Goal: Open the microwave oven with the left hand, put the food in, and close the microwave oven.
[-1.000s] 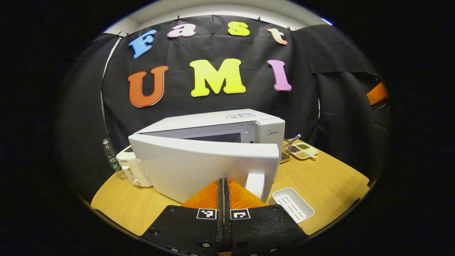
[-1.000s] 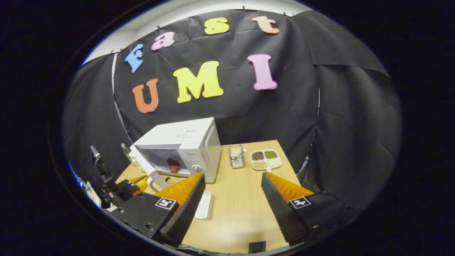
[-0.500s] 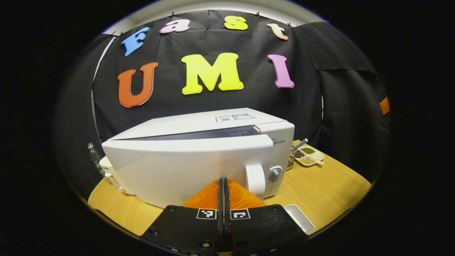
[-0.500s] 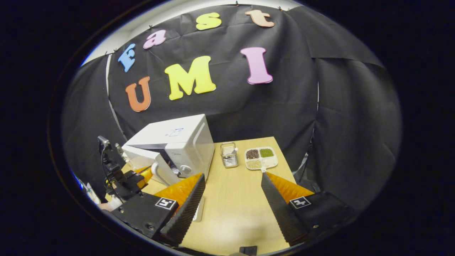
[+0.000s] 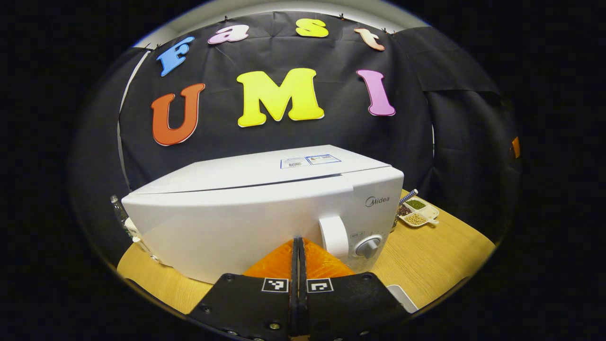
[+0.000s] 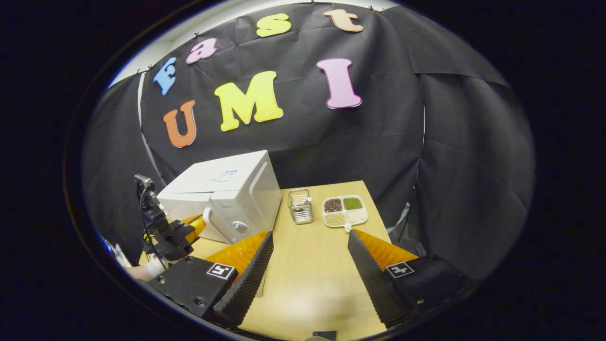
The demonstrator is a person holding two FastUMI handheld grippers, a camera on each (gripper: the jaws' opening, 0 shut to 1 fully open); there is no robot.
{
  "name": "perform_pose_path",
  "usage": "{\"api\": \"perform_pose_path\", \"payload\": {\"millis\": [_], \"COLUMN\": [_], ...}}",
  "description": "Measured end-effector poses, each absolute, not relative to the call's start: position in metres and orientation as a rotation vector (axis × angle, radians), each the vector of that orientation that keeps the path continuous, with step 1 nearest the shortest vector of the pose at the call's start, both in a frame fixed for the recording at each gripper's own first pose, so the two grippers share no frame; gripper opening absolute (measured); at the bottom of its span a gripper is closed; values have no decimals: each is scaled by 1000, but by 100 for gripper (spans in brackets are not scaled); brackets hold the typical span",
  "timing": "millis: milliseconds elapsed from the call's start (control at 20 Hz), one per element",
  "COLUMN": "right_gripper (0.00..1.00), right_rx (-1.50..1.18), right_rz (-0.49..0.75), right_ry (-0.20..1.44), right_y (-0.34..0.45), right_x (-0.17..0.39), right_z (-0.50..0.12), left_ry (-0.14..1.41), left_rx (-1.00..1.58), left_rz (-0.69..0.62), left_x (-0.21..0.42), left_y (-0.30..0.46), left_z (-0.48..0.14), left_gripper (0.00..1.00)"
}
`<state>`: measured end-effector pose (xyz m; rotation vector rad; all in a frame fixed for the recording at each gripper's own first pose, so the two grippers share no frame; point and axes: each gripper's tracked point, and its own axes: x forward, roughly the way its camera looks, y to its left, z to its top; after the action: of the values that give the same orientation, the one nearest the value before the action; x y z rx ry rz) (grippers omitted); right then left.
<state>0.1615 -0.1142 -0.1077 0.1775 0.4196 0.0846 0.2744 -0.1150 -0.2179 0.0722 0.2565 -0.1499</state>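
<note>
— How is the left gripper point(image 5: 298, 246) held?
— Its fingers are pressed together, tips against the white microwave oven point(image 5: 265, 208), whose door is seen shut.
— And the right gripper point(image 6: 310, 246)?
— Spread apart over the wooden table point(image 6: 312, 279), the oven ahead-left.

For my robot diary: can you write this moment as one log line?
microwave door: closed | left gripper: shut, fingers against door | right gripper: open, over table

Black gripper bodies point(image 5: 298, 303), square coded markers (screws along edges).
</note>
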Motion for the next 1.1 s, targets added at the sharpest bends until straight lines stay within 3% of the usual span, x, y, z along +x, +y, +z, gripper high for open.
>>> {"api": "perform_pose_path", "payload": {"millis": [50,100,150,600,650,700,750,800,900,1100], "right_gripper": [100,91,100,100,100,100,100,100,100,100], "right_rx": [176,179,183,196,194,192,192,195,193,171], "right_rz": [86,88,90,64,59,52,45,36,15,-36], "right_ry": [422,419,423,402,397,391,385,385,394,413], "right_y": [-114,-115,-114,-116,-115,-115,-115,-113,-108,-92], "right_x": [161,161,162,142,137,133,127,121,107,67], "right_z": [-108,-108,-107,-105,-104,-104,-103,-105,-113,-133], "left_ry": [245,293,270,265,256,241,235,229,219,243], "left_rx": [67,43,22,94,125,144,158,169,177,166], "left_rz": [-150,-145,-126,-104,-86,-90,-89,-86,-87,-133], "left_x": [279,281,285,260,253,246,238,229,204,162], "left_y": [-115,-117,-117,-100,-91,-88,-83,-78,-70,-62], "left_z": [-217,-223,-221,-207,-204,-199,-200,-201,-203,-210], "left_gripper": [0,0,0,0,9,0,0,29,96,95]}}
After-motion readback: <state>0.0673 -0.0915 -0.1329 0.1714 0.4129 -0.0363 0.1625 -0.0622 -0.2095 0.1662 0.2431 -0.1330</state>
